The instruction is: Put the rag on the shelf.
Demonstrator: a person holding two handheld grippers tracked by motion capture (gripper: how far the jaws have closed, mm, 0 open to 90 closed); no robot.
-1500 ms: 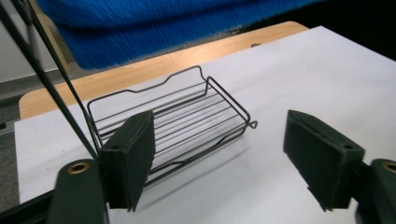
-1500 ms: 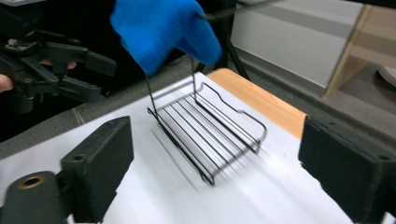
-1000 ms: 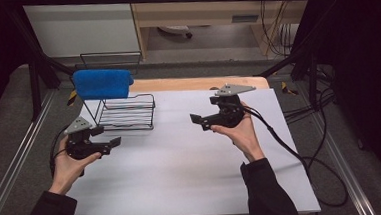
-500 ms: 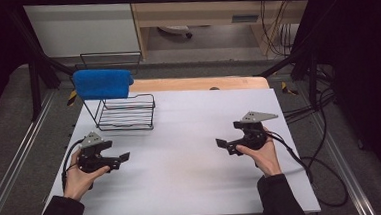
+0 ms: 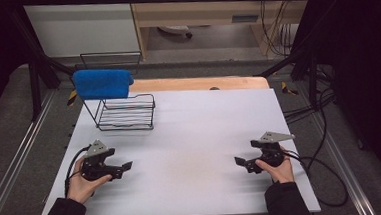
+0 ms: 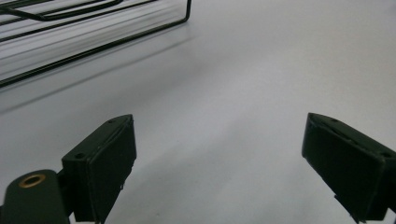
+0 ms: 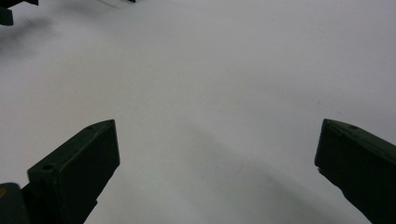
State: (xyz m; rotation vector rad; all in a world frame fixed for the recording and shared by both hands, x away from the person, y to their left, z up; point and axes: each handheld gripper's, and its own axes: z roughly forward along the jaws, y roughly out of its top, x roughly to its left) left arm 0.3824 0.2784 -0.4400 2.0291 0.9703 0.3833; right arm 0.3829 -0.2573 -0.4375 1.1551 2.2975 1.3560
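Observation:
A blue towel [image 5: 102,83] hangs over the raised back of a black wire rack [image 5: 126,119] at the far left of the white table [image 5: 195,132]. My left gripper [image 5: 124,168] rests low near the table's front left, open, with nothing between its jaws. In the left gripper view my left gripper [image 6: 219,163] points over bare table, with the wire rack [image 6: 93,28] ahead at the upper left. My right gripper [image 5: 242,163] sits near the front right, open and holding nothing. In the right gripper view my right gripper [image 7: 217,163] has its jaws wide apart over plain white surface.
A wooden strip [image 5: 197,83] runs along the table's far edge. Black cables [image 5: 328,179] trail off the right side. Metal rails [image 5: 12,168] flank the table. Wide bare table lies between the two grippers.
Both hands have drawn back from the table's middle toward its front edge and spread apart. The right one dropped from mid-table to the front right. Both grippers stay open.

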